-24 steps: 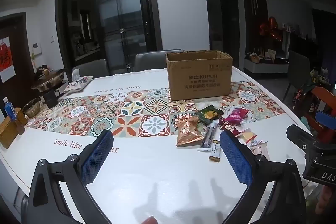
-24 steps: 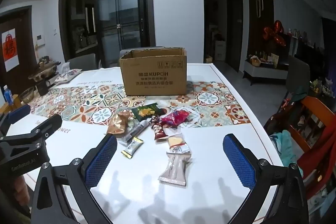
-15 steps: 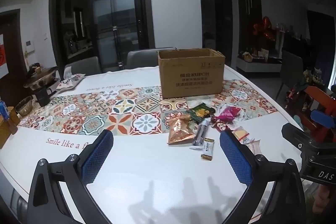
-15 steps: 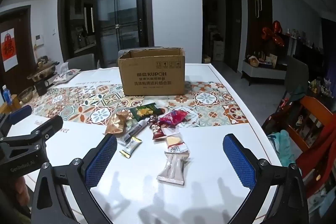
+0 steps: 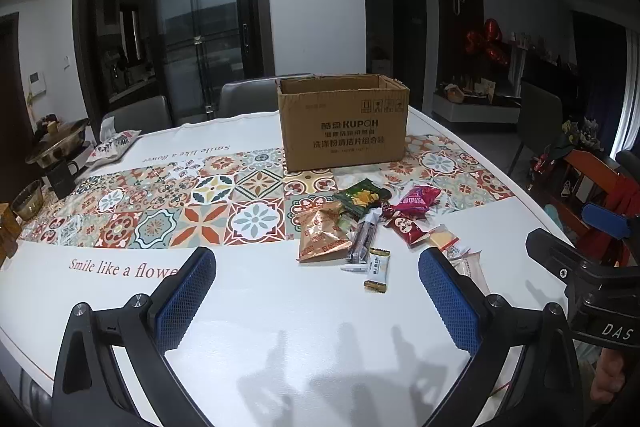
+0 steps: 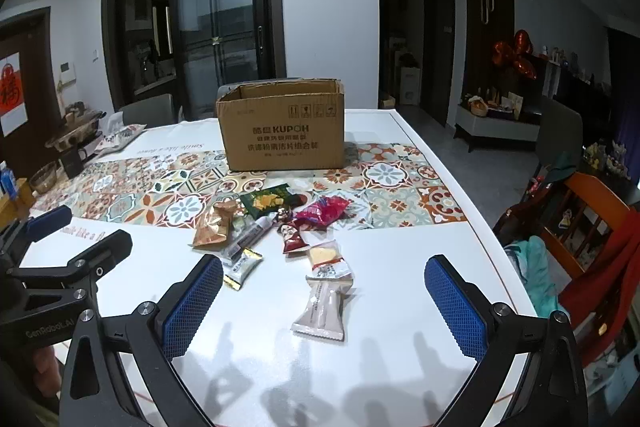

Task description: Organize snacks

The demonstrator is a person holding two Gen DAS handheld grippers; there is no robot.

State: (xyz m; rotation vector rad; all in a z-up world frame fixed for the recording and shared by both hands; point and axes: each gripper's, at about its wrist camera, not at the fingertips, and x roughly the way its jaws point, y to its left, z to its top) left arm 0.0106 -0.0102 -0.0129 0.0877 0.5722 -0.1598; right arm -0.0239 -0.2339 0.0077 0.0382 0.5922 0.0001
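Both grippers hovering short of the box (image 5: 343, 125), left gripper (image 5: 316, 301) and right gripper (image 6: 324, 307) with jaws spread wide, gripping nothing; snacks (image 5: 360, 227) lying in a loose overlapping heap just in front of the box, none yet inside.

Risks, as judged: pinching two overlapped packets at once; thin flat wrappers slipping from the pads (image 6: 192, 305); grippers crowding each other over the one heap.

Right view showing the pale packet (image 6: 324, 307) nearest, whole; left view hiding most of it behind a finger (image 5: 450, 301), while showing the pot (image 5: 60, 147) far left of the box more clearly.
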